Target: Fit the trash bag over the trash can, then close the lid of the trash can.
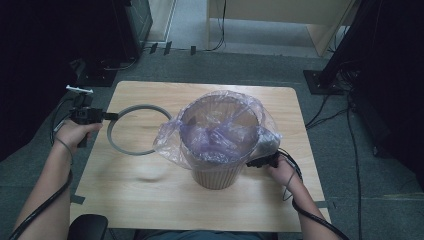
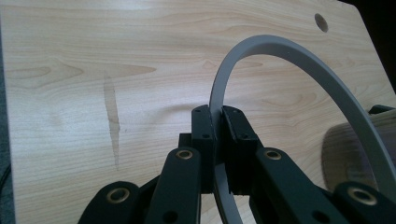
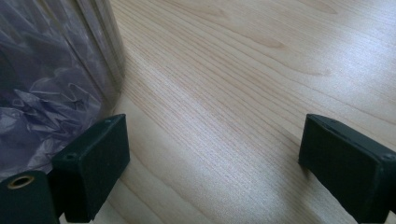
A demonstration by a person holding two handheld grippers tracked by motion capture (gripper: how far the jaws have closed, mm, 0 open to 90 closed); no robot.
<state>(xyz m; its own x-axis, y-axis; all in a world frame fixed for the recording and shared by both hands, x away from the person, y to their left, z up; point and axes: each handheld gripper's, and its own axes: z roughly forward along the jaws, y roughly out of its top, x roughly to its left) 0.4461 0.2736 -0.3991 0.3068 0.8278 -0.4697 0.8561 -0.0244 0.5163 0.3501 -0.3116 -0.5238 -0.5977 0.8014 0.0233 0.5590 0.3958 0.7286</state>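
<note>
Above tabletop (image 1: 150,200) left side: left tongs (image 2: 218,140) clamped on grey ring (image 1: 137,129), ring beside bin (image 1: 220,150) with plastic liner (image 1: 170,140). Right tongs (image 3: 210,168) spread wide, nothing between, next to bin base.

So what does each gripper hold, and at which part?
The left gripper clamps the grey ring by its rim. The right gripper, jaws open, holds nothing beside the lined bin.
</note>
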